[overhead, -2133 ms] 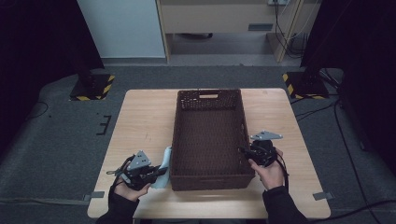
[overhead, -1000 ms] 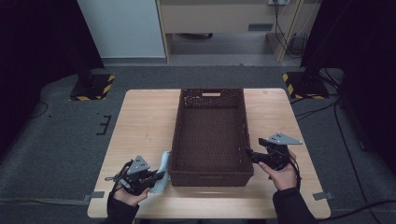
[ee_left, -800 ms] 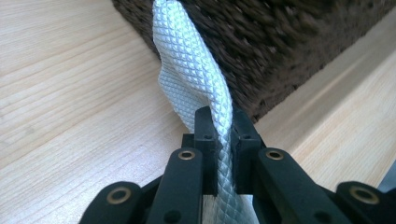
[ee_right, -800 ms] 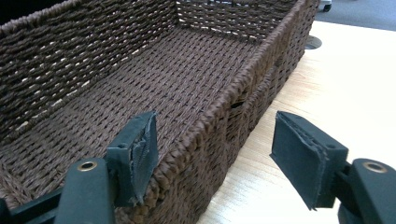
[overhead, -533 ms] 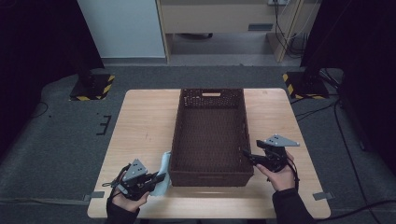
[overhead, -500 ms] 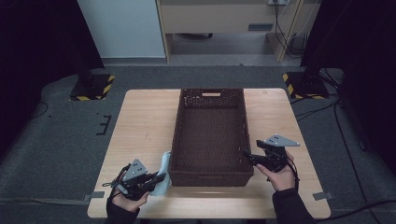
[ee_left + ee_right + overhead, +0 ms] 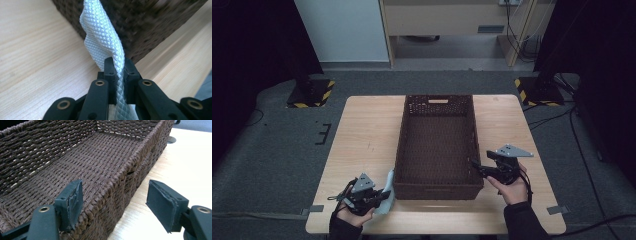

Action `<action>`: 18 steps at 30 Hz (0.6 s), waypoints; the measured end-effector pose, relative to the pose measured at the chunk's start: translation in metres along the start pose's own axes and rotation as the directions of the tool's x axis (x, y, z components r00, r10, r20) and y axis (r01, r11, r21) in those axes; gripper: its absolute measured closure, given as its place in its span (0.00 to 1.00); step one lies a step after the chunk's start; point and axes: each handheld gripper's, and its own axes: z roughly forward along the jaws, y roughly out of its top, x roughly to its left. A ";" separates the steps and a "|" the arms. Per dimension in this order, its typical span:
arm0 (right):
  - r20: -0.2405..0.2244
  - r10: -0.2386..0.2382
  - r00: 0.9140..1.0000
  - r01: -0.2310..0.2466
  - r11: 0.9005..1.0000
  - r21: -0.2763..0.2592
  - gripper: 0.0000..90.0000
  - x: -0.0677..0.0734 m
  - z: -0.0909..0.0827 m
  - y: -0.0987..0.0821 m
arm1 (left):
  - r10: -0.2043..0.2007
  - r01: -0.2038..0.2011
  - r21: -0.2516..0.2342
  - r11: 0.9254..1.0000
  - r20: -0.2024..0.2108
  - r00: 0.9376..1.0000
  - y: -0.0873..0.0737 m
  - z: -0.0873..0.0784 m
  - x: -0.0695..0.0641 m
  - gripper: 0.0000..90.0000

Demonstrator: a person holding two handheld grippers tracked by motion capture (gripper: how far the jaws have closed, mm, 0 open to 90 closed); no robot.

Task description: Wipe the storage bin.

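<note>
The tabletop (image 7: 362, 130) is light wood and carries one large thing: a dark brown woven basket (image 7: 437, 145), long and rectangular, set lengthwise down the middle with its near end close to the person's edge. In the high view its inside is bare down to the weave.

Both forearms enter from the bottom of the high view in dark sleeves. The right hand (image 7: 512, 186) lies low over the tabletop just beside the basket's right wall near the near corner, wrist about level, and aims the right hand-held gripper (image 7: 476, 166) leftward at that wall. Its jaws have just been opening and stand spread wide. In the right gripper view they straddle the rim: one pad (image 7: 73, 202) is over the inside of the basket, the other over the bare wood outside, and neither presses on the weave.

The left hand (image 7: 354, 212) sits at the near left corner of the basket, close to the tabletop's front edge, and points the left hand-held gripper (image 7: 119, 72) toward the basket's outer wall. Its jaws are pressed together on a white cloth (image 7: 105, 37) with a fine diamond texture. The cloth stands up from the pinch in a folded strip, just beside the basket's corner, outside the basket; whether it touches the wall cannot be told
</note>
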 end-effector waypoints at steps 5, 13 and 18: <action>0.000 -0.004 1.000 0.004 1.000 0.001 0.33 -0.001 0.000 0.000 | 0.025 -0.023 -0.106 0.994 0.022 0.999 0.013 -0.021 -0.015 0.92; -0.005 0.002 1.000 -0.002 1.000 0.002 0.33 -0.001 0.001 0.000 | 0.007 -0.007 -0.013 1.000 -0.001 1.000 0.002 0.000 -0.006 0.92; -0.008 0.002 1.000 -0.002 1.000 0.005 0.32 -0.001 0.001 0.000 | -0.002 0.002 0.059 0.998 0.000 1.000 -0.005 0.015 -0.002 0.92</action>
